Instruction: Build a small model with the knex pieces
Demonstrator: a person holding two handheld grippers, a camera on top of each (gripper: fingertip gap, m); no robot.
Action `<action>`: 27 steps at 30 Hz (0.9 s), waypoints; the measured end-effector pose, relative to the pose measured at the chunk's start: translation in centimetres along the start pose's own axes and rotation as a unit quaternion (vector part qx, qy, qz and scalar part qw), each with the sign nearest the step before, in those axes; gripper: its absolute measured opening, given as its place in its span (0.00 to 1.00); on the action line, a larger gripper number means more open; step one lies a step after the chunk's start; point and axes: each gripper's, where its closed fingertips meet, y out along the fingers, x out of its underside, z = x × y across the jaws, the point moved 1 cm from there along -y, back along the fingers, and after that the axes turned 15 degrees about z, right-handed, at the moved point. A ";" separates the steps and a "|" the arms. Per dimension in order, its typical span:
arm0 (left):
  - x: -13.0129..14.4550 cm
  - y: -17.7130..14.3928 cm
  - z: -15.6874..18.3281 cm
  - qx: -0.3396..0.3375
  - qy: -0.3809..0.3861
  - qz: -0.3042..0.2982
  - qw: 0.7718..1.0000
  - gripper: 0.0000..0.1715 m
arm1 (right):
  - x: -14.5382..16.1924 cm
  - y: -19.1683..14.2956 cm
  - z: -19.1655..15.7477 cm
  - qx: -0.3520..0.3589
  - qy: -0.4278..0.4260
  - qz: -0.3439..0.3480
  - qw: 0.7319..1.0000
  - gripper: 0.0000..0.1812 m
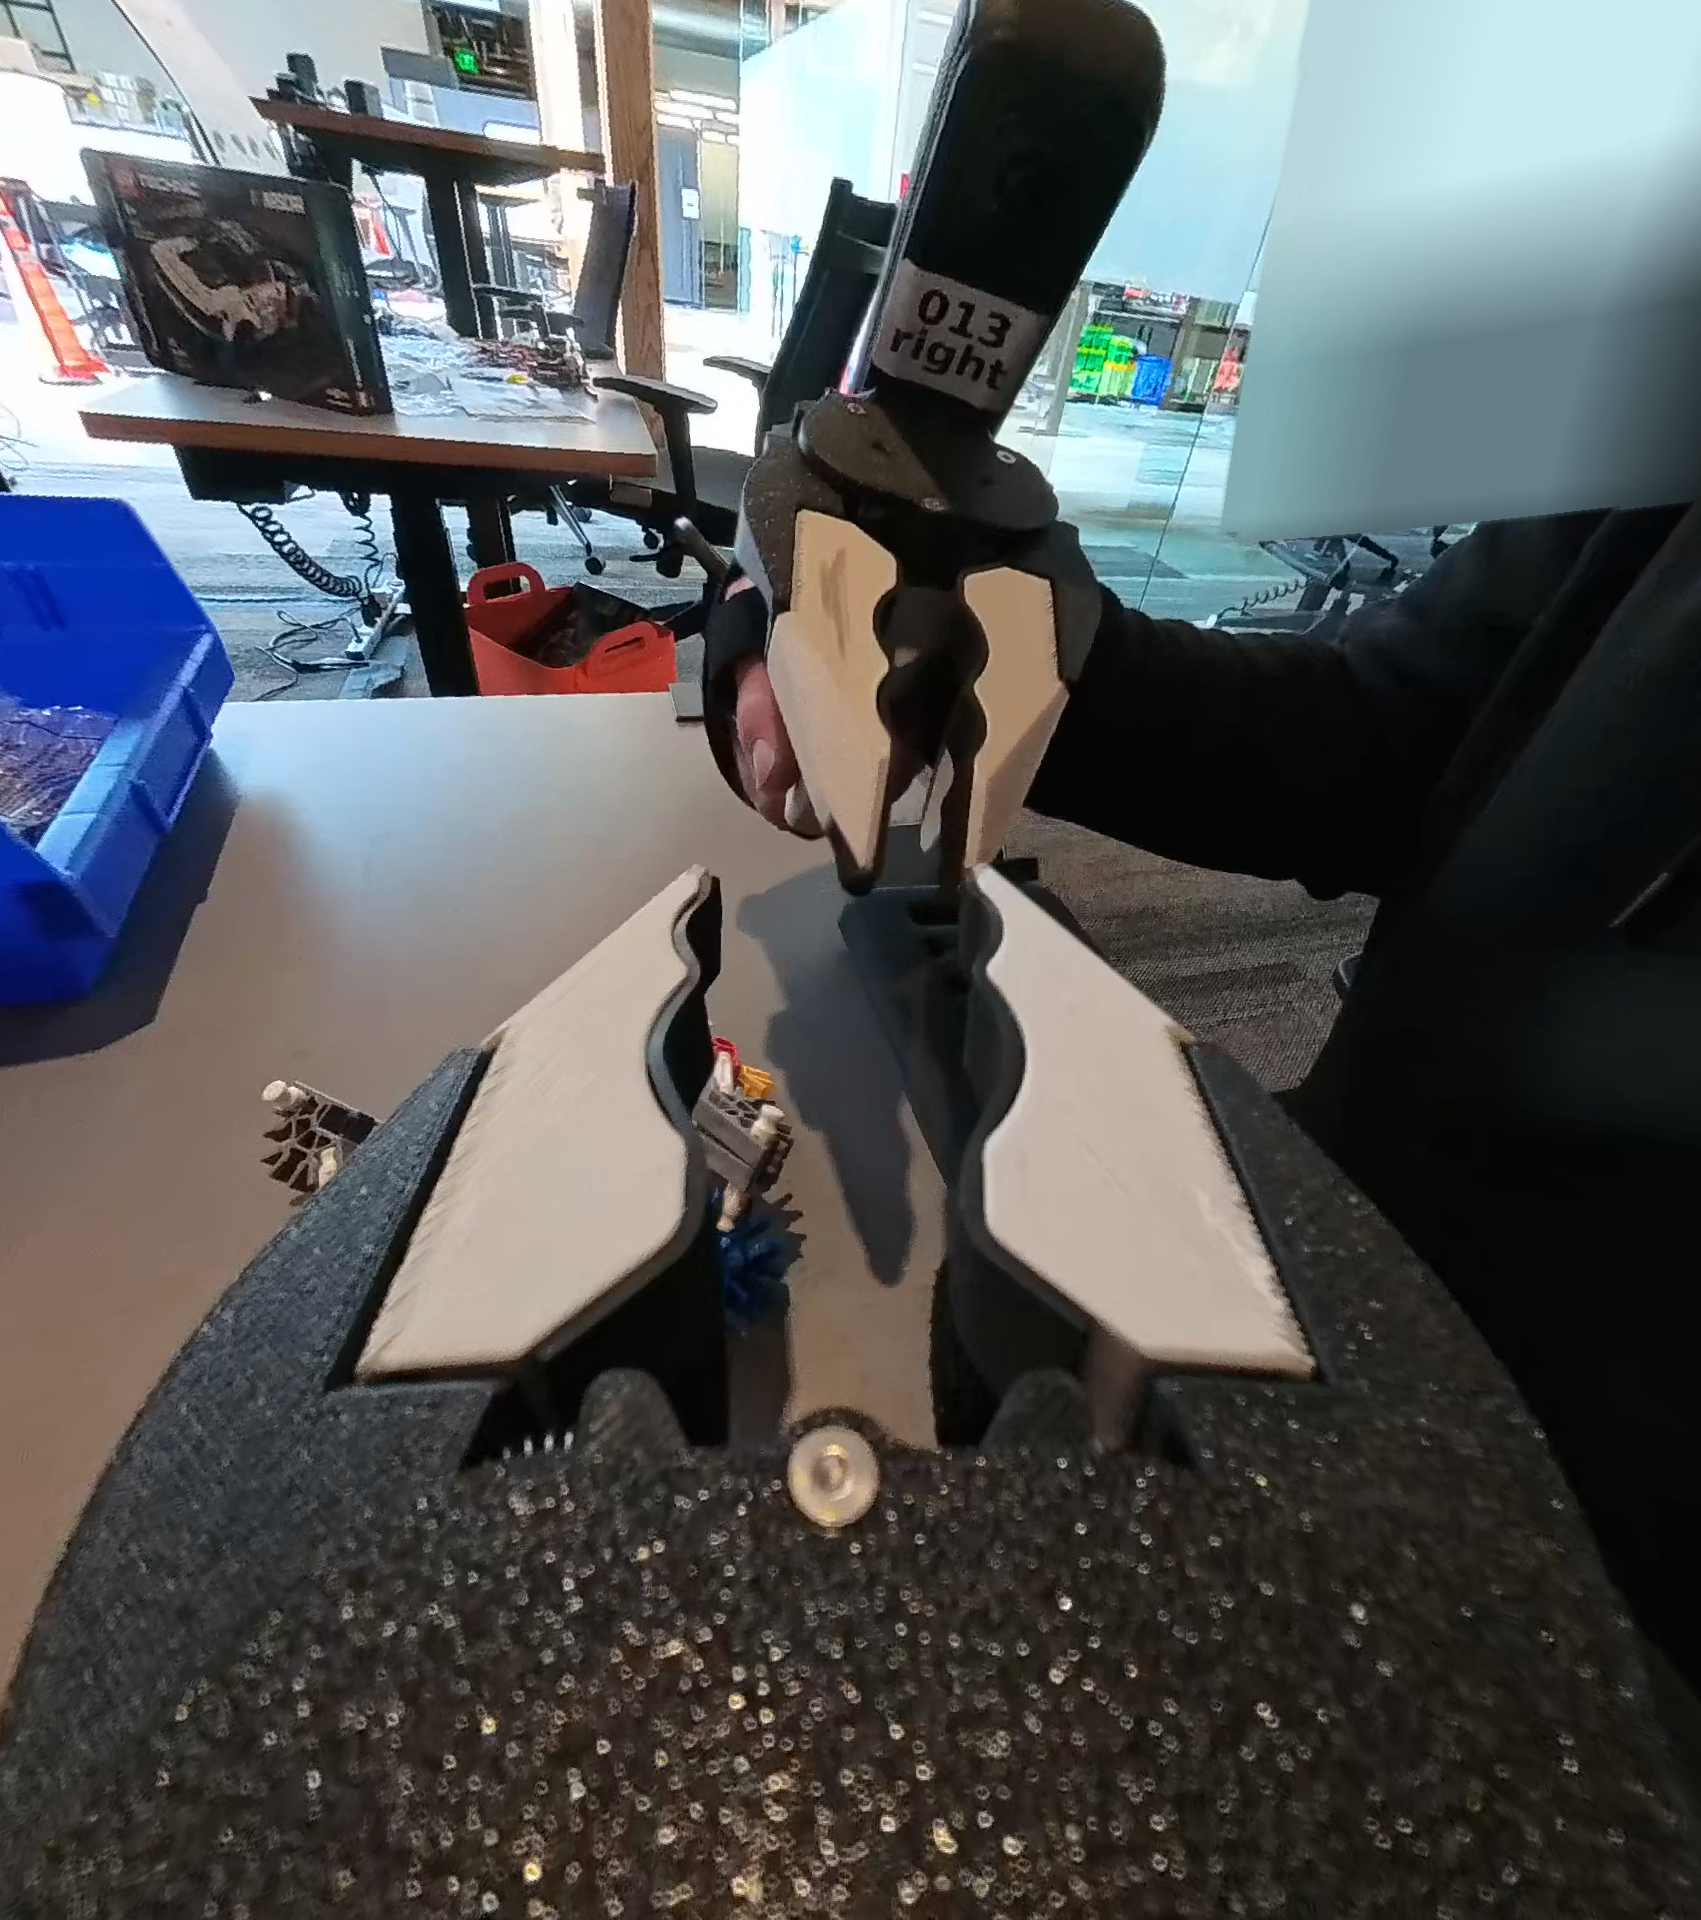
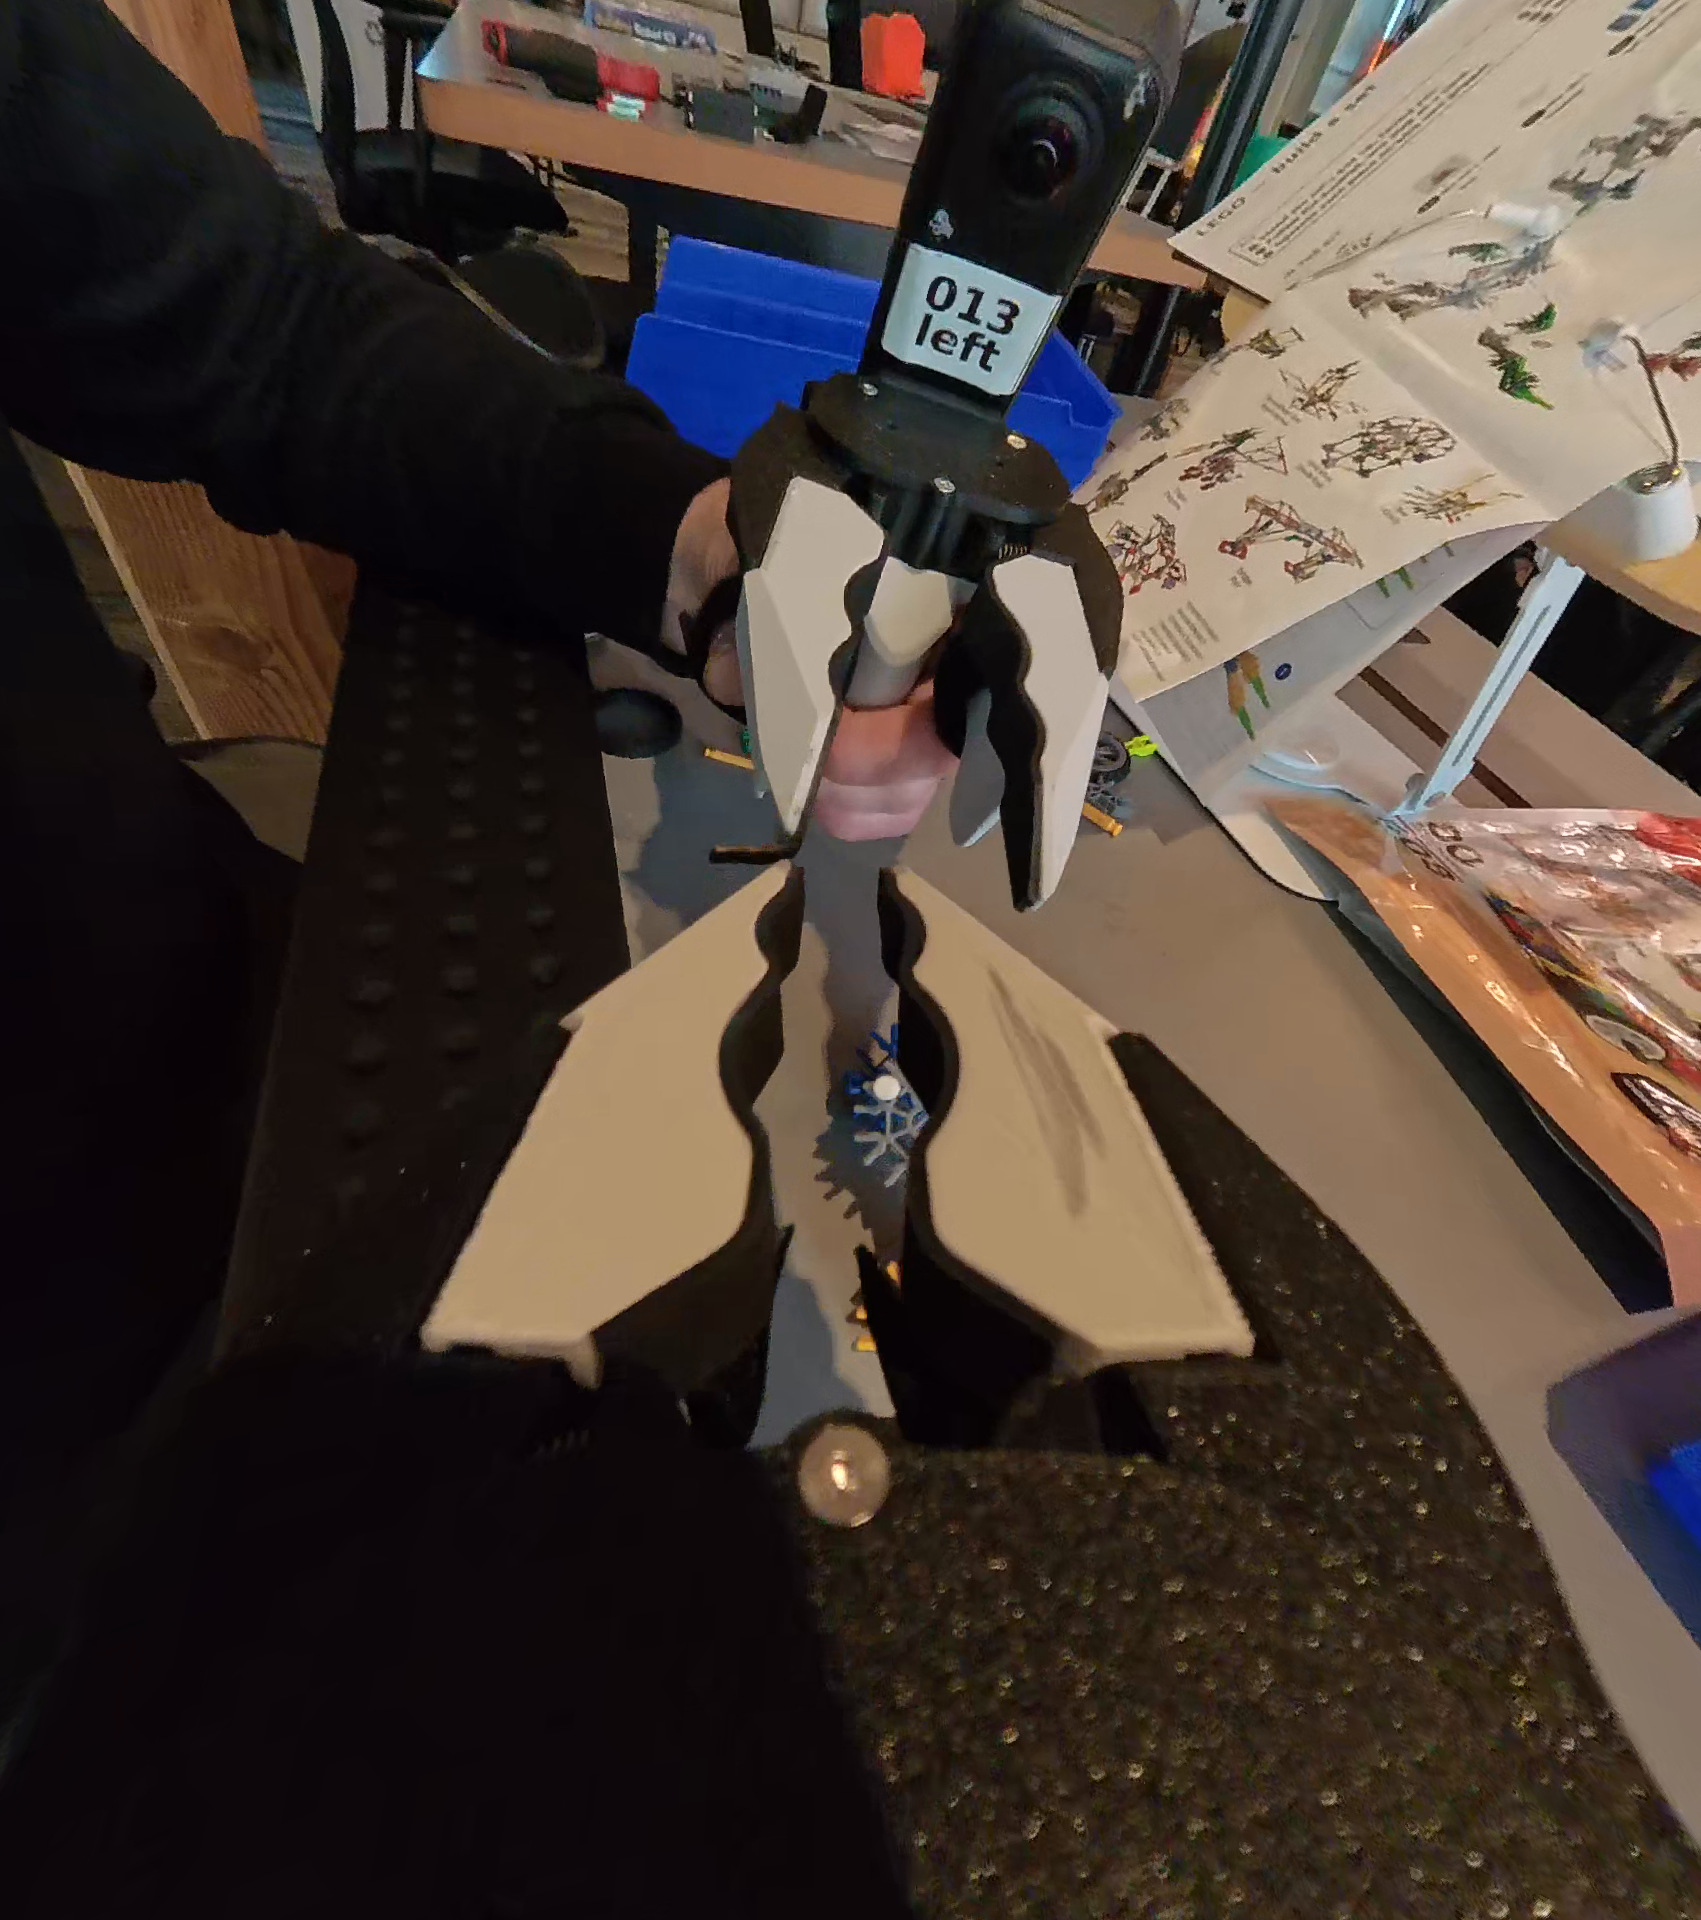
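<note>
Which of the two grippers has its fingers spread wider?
The left gripper: its fingers stand well apart, with small toy pieces showing in the gap between them. The right gripper has its fingers almost together.

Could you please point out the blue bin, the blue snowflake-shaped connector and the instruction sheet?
blue bin [image 1: 46, 790]: left wrist view, on its front wall.
blue snowflake-shaped connector [image 2: 882, 1101]: right wrist view, on its hub, seen between the fingers.
instruction sheet [image 2: 1397, 343]: right wrist view, on its printed face.

Left tongs [image 1: 846, 914] apart; right tongs [image 2: 841, 883] narrowed
</note>
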 end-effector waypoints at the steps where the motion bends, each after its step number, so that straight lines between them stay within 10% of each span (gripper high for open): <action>1: 0.0 0.0 0.0 0.002 -0.002 0.001 1.000 0.26 | -0.1 0.0 0.0 0.000 0.001 0.004 1.000 0.08; 27: -1.0 0.1 0.4 0.020 -0.028 0.032 0.999 0.28 | -2.0 0.0 -1.5 -0.035 0.042 0.067 0.996 0.04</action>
